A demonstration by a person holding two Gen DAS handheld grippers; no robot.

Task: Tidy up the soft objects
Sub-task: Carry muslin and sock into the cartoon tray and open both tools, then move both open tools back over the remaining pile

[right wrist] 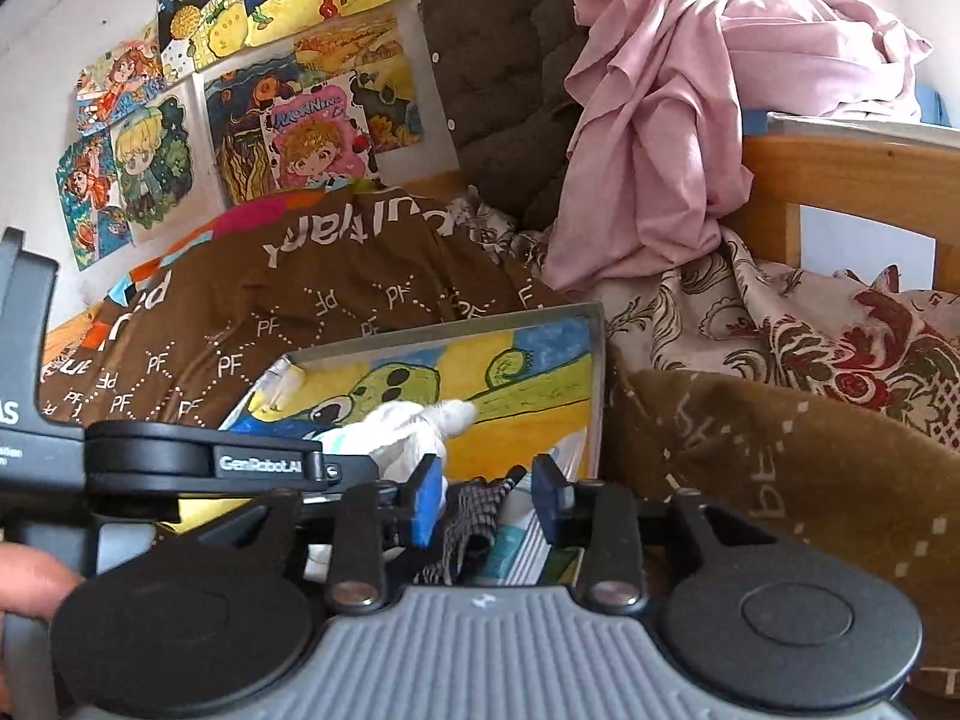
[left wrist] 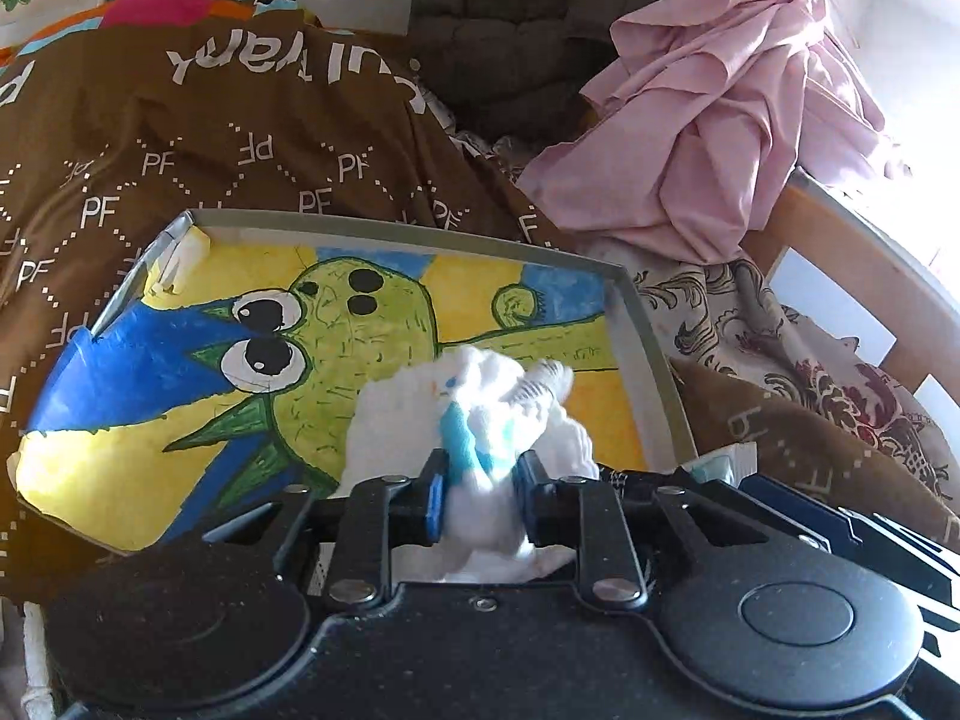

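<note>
Nearest the left wrist camera, the left gripper [left wrist: 480,495] has its blue-padded jaws closed narrowly on a bunched white sock with light-blue trim [left wrist: 474,414], held just over the shallow grey-rimmed box [left wrist: 645,324] whose floor bears a painted yellow, green and blue drawing. In the right wrist view, the right gripper [right wrist: 483,495] hangs at the box's near edge, jaws parted and gripping nothing; a dark checked cloth [right wrist: 471,519] lies between and below them. A brown PF-printed blanket [left wrist: 252,138] lies behind the box on the left, and a crumpled pink sheet [left wrist: 714,108] is heaped at the right.
</note>
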